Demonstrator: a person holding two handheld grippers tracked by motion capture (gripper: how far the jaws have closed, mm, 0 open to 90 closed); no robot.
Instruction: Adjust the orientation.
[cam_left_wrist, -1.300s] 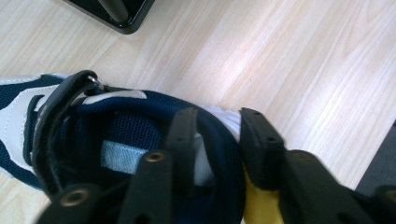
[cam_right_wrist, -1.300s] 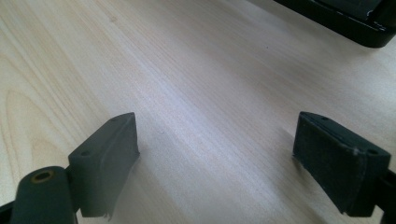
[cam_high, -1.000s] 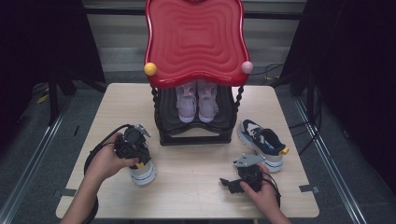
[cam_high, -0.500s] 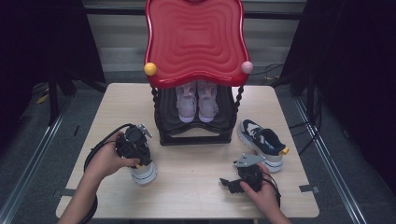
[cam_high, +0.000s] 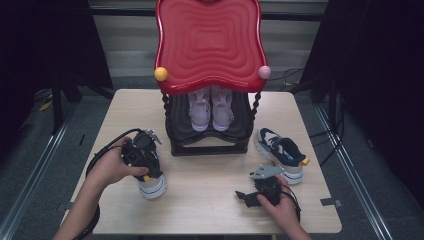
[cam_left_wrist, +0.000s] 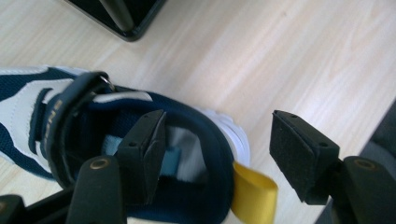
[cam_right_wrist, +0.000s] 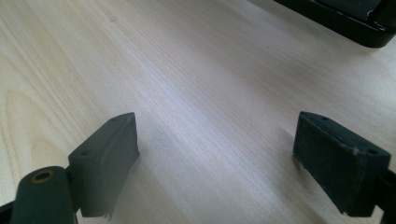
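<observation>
Four shoes: two navy ones on the table (cam_high: 210, 200), two lilac ones (cam_high: 211, 107) in the black rack (cam_high: 210, 145) under a red chair (cam_high: 209, 45). The left gripper (cam_left_wrist: 215, 144), jaws just opened, straddles the left shoe's (cam_high: 151, 184) heel collar without pressing; its yellow tab (cam_left_wrist: 252, 193) shows close up. The right gripper (cam_right_wrist: 215, 154) gapes over bare wood, the right shoe (cam_high: 281, 152) just beside it.
</observation>
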